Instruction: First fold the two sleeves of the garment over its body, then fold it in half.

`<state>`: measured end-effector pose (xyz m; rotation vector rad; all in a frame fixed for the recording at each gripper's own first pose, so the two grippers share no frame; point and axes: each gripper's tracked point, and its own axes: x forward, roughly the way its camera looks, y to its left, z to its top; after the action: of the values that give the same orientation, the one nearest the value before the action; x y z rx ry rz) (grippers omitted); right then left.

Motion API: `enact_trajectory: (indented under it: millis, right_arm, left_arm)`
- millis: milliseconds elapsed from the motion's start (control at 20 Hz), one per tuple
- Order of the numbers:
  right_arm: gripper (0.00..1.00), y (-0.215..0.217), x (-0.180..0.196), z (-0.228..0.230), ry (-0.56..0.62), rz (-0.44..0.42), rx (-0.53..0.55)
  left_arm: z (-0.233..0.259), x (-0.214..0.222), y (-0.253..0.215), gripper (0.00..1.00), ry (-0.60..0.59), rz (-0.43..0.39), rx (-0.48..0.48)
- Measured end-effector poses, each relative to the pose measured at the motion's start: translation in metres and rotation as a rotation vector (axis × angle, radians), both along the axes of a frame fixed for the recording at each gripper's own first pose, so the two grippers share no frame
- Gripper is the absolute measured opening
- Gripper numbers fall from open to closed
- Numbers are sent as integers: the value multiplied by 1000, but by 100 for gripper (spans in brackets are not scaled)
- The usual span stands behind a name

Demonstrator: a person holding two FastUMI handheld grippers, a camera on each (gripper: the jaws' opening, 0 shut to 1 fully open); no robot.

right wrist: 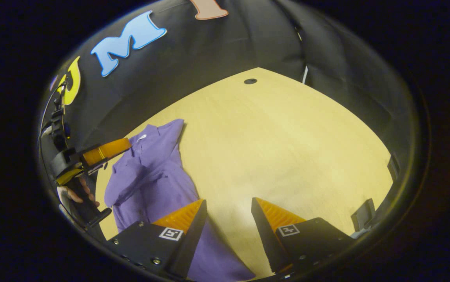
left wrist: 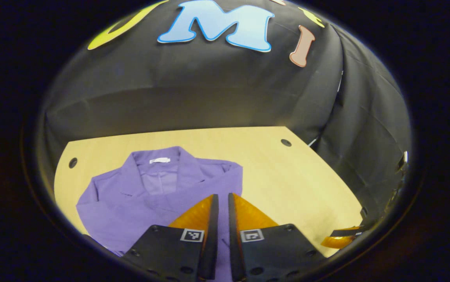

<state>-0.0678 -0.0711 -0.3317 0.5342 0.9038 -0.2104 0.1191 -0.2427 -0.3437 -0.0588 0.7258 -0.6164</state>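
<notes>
Left gripper (left wrist: 222,199) hangs over the purple garment (left wrist: 158,192), fingers nearly together with a thin gap, nothing clamped that I can see; right gripper (right wrist: 228,205) spread wide above the wooden table (right wrist: 287,149); garment's hem cut off behind my fingers.

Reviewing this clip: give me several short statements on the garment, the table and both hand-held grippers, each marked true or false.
1. The purple garment lies on the wooden table. True.
2. The left hand-held gripper has its fingers spread wide. False: they stand nearly together, with a narrow gap.
3. The right hand-held gripper is open. True.
4. The garment is already folded in half. False: its collar and lower part both show, stretched out lengthwise.
5. The right hand-held gripper is clamped on a sleeve. False: table shows between its fingers.
</notes>
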Motion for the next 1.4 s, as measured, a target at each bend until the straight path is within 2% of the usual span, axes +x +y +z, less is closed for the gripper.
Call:
enact_trajectory:
  millis: [350,400,450,600,800,900,1000,1100,1150,1200,1400]
  right_arm:
    - [73,39,-11,-11,42,156,-3]
    - [72,43,-15,-14,51,178,-4]
    - [73,48,-19,-17,61,198,-5]
    - [72,57,-31,-24,90,258,-10]
    - [72,67,-45,-34,113,297,-1]
    - [73,73,-50,-37,126,314,3]
    - [73,81,-55,-42,141,334,16]
    - [73,87,-60,-43,147,352,16]
    - [73,90,-61,-45,150,360,16]
    - [73,93,-62,-46,154,366,15]
    - [75,100,-67,-49,168,381,8]
  left_arm:
    - [-18,-52,74,100,14,66,65]
    - [-23,-63,84,94,32,77,71]
    - [-28,-74,93,98,52,90,75]
    - [-42,-110,129,94,100,133,104]
    - [-60,-156,171,94,156,157,151]
    - [-68,-176,191,98,181,169,177]
    - [-75,-197,211,94,211,187,200]
    - [-82,-215,226,98,240,202,218]
    - [-85,-222,232,94,252,207,228]
    - [-89,-226,235,98,262,209,239]
    - [-112,-241,250,98,306,216,321]
